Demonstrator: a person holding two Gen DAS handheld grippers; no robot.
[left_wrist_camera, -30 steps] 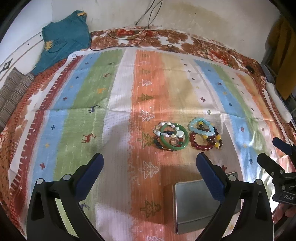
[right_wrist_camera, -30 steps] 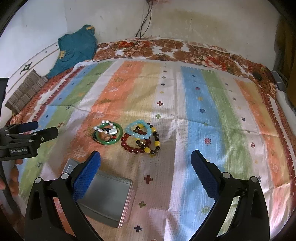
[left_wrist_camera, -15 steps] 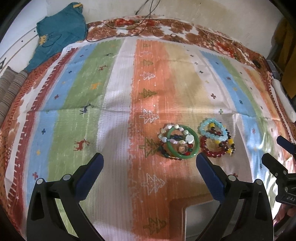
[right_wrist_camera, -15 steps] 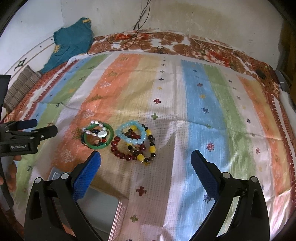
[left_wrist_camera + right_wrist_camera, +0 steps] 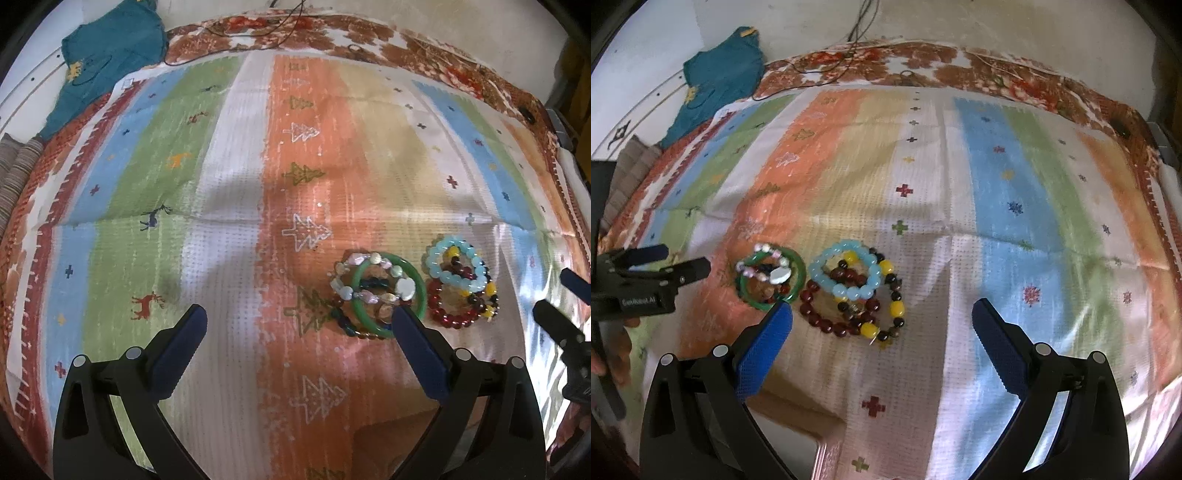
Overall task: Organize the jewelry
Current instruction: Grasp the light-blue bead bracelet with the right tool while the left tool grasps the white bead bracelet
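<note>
Two heaps of bracelets lie on a striped cloth (image 5: pixel 236 236). The left heap holds a green bangle (image 5: pixel 417 280) (image 5: pixel 799 280) with a pearly bead bracelet (image 5: pixel 369 293) (image 5: pixel 777 271) across it. The right heap holds a light blue bead bracelet (image 5: pixel 456 280) (image 5: pixel 846 288), a dark red one (image 5: pixel 448 319) (image 5: pixel 827 325) and a yellow-and-black one (image 5: pixel 895 308). My left gripper (image 5: pixel 299 319) is open, its right finger just in front of the green bangle. My right gripper (image 5: pixel 882 310) is open over the right heap.
A metal tin's (image 5: pixel 798 435) near corner shows at the bottom of both views, mostly hidden by the grippers; it also shows in the left wrist view (image 5: pixel 391 443). A teal garment (image 5: pixel 107 62) and cables (image 5: pixel 857 33) lie at the far edge of the bed.
Both grippers have moved forward toward the bracelets, which now sit close to the fingertips. The tin has slid down out of most of both views. The bracelets have not moved.
</note>
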